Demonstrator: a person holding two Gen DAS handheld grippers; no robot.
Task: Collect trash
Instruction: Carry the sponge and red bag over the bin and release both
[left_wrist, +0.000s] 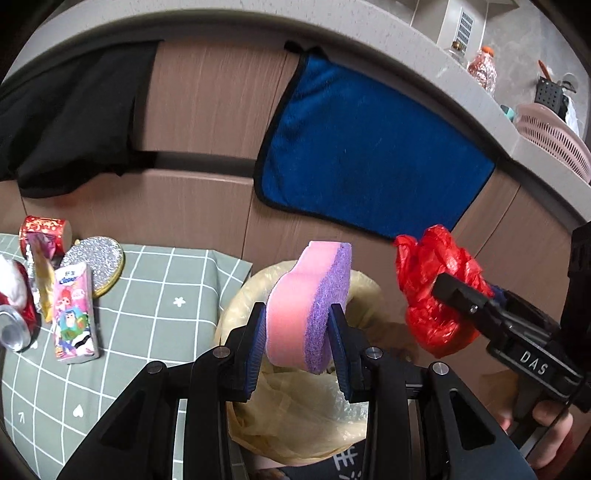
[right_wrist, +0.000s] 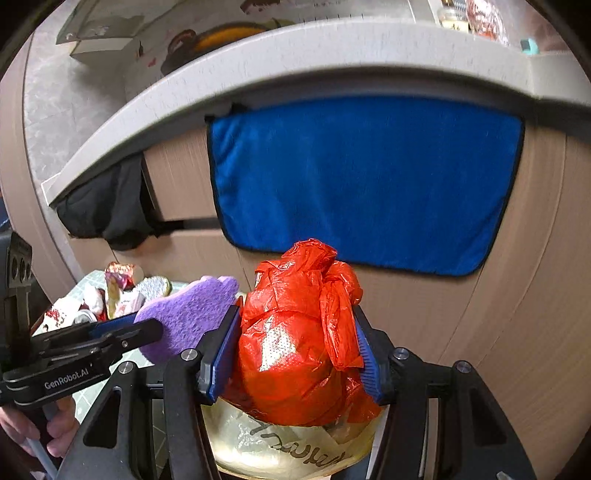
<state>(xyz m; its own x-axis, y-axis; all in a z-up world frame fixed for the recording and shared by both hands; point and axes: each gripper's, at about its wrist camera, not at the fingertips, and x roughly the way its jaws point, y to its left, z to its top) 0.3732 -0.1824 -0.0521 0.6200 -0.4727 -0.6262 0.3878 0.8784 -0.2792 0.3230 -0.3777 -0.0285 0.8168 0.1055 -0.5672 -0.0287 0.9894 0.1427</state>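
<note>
My left gripper (left_wrist: 297, 334) is shut on a pink and purple sponge (left_wrist: 308, 306) and holds it above a bin lined with a yellowish bag (left_wrist: 295, 417). My right gripper (right_wrist: 301, 347) is shut on a crumpled red plastic bag (right_wrist: 295, 339) and holds it over the same bin (right_wrist: 280, 446). The red bag also shows in the left wrist view (left_wrist: 432, 291), right of the sponge. The sponge also shows in the right wrist view (right_wrist: 184, 314), left of the red bag.
A low table with a green grid cloth (left_wrist: 155, 314) stands left of the bin, with a crushed can (left_wrist: 14, 325), a tissue pack (left_wrist: 74, 314), wrappers and a glittery disc (left_wrist: 96, 262). A blue towel (left_wrist: 369, 155) and a black cloth (left_wrist: 74, 118) hang on the cabinet behind.
</note>
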